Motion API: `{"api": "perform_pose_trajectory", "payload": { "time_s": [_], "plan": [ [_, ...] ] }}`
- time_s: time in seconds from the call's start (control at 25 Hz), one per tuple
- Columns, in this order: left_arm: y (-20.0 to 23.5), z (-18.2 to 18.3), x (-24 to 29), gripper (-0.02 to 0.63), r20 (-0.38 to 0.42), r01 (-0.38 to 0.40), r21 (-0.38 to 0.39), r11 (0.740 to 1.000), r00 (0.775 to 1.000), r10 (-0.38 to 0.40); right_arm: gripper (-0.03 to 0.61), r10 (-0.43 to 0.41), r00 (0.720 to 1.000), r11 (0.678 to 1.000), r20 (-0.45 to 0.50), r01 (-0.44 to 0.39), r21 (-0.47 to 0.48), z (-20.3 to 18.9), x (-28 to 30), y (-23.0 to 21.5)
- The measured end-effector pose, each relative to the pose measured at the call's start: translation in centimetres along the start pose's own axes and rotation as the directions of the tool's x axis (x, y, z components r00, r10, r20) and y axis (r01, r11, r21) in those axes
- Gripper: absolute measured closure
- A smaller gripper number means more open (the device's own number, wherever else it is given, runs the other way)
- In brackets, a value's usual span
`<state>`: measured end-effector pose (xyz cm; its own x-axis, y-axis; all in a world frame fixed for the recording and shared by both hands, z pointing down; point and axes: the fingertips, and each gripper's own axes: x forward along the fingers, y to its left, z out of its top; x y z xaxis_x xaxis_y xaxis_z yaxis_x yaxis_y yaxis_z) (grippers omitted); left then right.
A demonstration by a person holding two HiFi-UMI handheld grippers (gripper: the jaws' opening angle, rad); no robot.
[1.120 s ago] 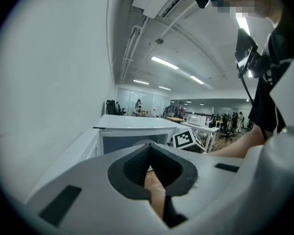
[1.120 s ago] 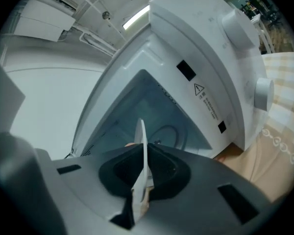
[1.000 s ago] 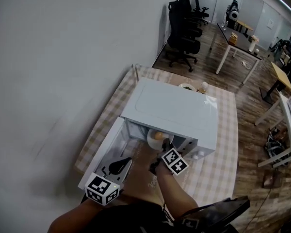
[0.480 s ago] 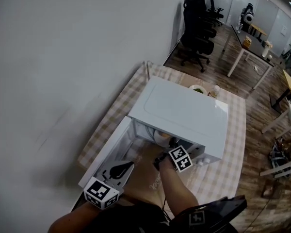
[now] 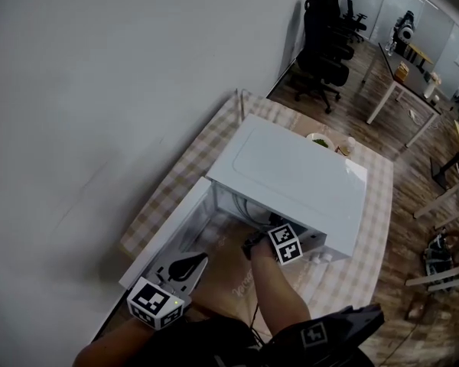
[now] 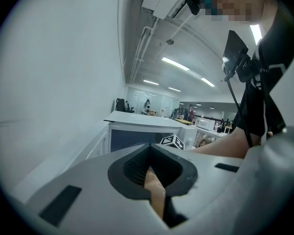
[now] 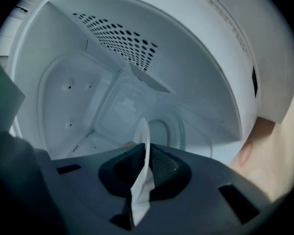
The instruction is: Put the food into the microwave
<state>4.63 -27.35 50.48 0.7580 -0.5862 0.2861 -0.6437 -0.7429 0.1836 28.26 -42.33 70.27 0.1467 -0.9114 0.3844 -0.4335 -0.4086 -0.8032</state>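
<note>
A white microwave (image 5: 294,178) stands on the checked table with its door (image 5: 170,230) swung open to the left. My right gripper (image 5: 260,237) reaches into its mouth. In the right gripper view the right gripper (image 7: 146,163) is shut on the thin white rim of a plate (image 7: 143,136), held inside the white cavity above the glass turntable (image 7: 167,131). The food on the plate is hidden. My left gripper (image 5: 187,266) hangs in front of the open door, shut with nothing in it; the left gripper view shows the left gripper (image 6: 149,173) facing the microwave (image 6: 147,126).
A small bowl (image 5: 318,140) and a little bottle (image 5: 351,143) stand behind the microwave on the checked cloth (image 5: 176,189). A bare wall runs along the left. Office chairs (image 5: 327,33) and desks (image 5: 413,79) stand far off on the wooden floor.
My right gripper has gone deeper into the microwave with the plate. The orange food seen at the opening is now hidden under the microwave's top. The left gripper has stayed put.
</note>
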Motion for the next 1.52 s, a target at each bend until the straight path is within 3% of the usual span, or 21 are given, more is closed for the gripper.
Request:
{"api": "perform_pose_trajectory", "payload": {
  "time_s": [0.24,0.52,0.8,1.04,1.24,1.44,1.52],
  "plan": [
    [0.2,0.1,-0.6,0.606,0.009,-0.021,-0.02,1.0,1.0,0.021,0.541,-0.031,0.999,0.993,-0.015,0.029,-0.115,0.1,0.6,0.3],
    [-0.2,1.6,-1.3,0.606,0.059,-0.027,-0.006,1.0,0.998,0.027,0.526,-0.064,0.998,0.944,-0.016,0.056,-0.327,0.2,0.6,0.9],
    [0.2,0.4,-1.5,0.606,0.038,-0.033,-0.021,0.999,0.999,0.034,0.498,-0.081,0.997,0.885,-0.013,0.066,-0.462,-0.1,0.2,0.7],
    [-0.1,1.3,-1.9,0.606,0.067,-0.052,0.025,0.998,0.997,0.05,0.483,-0.098,0.995,0.85,-0.011,0.078,-0.521,0.2,-0.4,0.3],
    [-0.4,1.1,-2.0,0.606,0.073,-0.036,0.029,0.999,0.997,0.034,0.464,-0.121,0.993,0.848,-0.007,0.099,-0.521,0.0,-0.7,-0.1],
    [-0.9,-0.1,-1.5,0.606,0.017,-0.029,0.105,0.994,0.999,0.028,0.456,-0.131,0.991,0.806,0.01,0.112,-0.581,0.0,-0.5,0.2],
    [-1.3,-0.1,-1.4,0.606,0.021,-0.009,0.092,0.996,1.0,0.007,0.454,-0.135,0.991,0.803,0.019,0.121,-0.584,0.1,-0.6,0.3]
  ]
}}
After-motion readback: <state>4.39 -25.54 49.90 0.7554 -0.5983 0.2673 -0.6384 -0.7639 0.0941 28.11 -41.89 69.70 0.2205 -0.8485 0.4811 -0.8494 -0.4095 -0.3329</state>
